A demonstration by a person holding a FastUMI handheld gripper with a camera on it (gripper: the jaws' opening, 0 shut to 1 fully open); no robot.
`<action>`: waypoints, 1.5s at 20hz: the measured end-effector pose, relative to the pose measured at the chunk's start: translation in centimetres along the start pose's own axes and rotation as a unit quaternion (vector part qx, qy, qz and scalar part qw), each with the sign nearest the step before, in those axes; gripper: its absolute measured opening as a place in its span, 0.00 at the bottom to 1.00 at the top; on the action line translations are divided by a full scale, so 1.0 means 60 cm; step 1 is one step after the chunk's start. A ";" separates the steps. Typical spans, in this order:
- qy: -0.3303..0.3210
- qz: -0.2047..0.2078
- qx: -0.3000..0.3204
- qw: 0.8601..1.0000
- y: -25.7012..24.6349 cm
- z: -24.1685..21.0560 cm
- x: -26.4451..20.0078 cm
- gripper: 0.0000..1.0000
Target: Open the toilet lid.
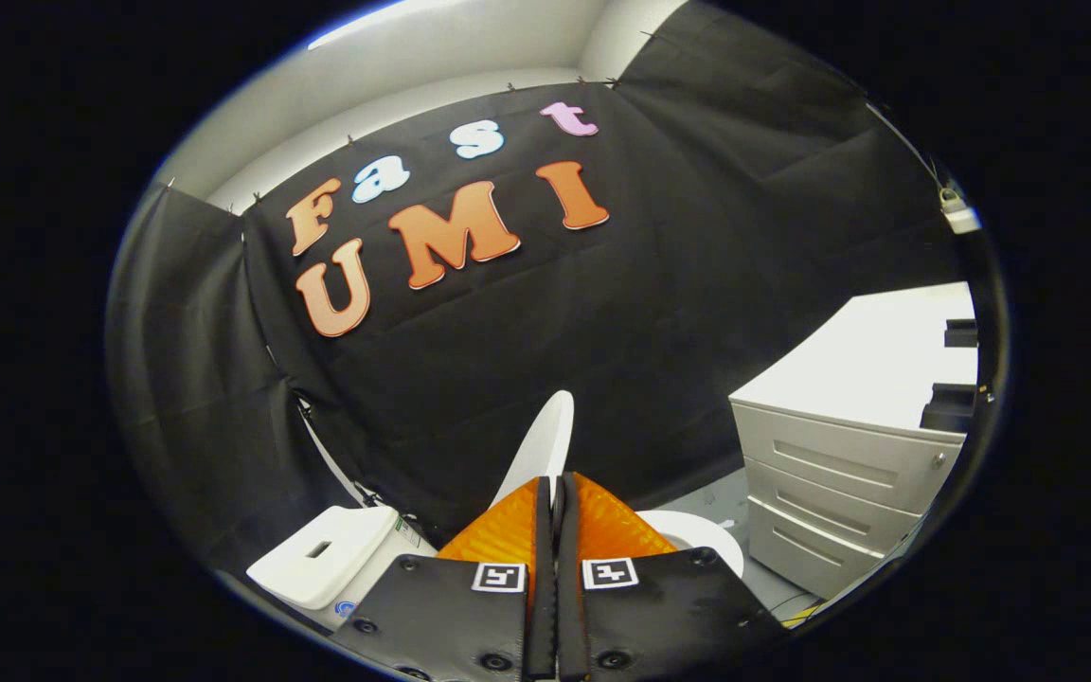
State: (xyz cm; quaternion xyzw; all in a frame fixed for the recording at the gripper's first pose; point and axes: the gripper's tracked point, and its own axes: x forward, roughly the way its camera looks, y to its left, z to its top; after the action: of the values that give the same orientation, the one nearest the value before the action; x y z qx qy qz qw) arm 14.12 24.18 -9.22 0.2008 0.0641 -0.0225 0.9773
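the gripper [555,485] has its two fingers drawn close together, with only a thin slit left between them. the white toilet lid [543,443] stands up edge-on, rising straight out from between the fingertips [508,521] and leaning a little to the right above them. its lower edge runs down into the slit, so the fingers look to be clamped on the lid from either side, though the contact itself is hidden behind them. each finger carries a small square black-and-white marker [497,577] near its base.

just to the right of the fingers, and partly behind them, curves the white toilet seat [697,535], lying flat with the lid lifted clear of it. to the left of the fingers, lower down, sits the white toilet tank [323,554], its top showing a small dark rectangular slot.

well beyond the fingers to the right is a pale grey drawer cabinet [830,474] with three drawer fronts stacked one above another and a flat white top. a grey floor [716,497] shows between the seat and the cabinet. black cloth [678,284] hangs as the wall behind the lid, with a white ceiling [413,57] above it.
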 end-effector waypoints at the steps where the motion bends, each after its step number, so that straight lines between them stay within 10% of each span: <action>1: 0.003 -0.001 -0.006 1.000 0.007 0.000 0.001 0.08; 30: 0.019 0.161 -0.182 0.970 0.497 -0.001 -0.031 0.09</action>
State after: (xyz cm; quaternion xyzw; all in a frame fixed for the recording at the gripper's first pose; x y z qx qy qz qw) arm 14.33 51.64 2.59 0.0276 0.0524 0.1512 0.9867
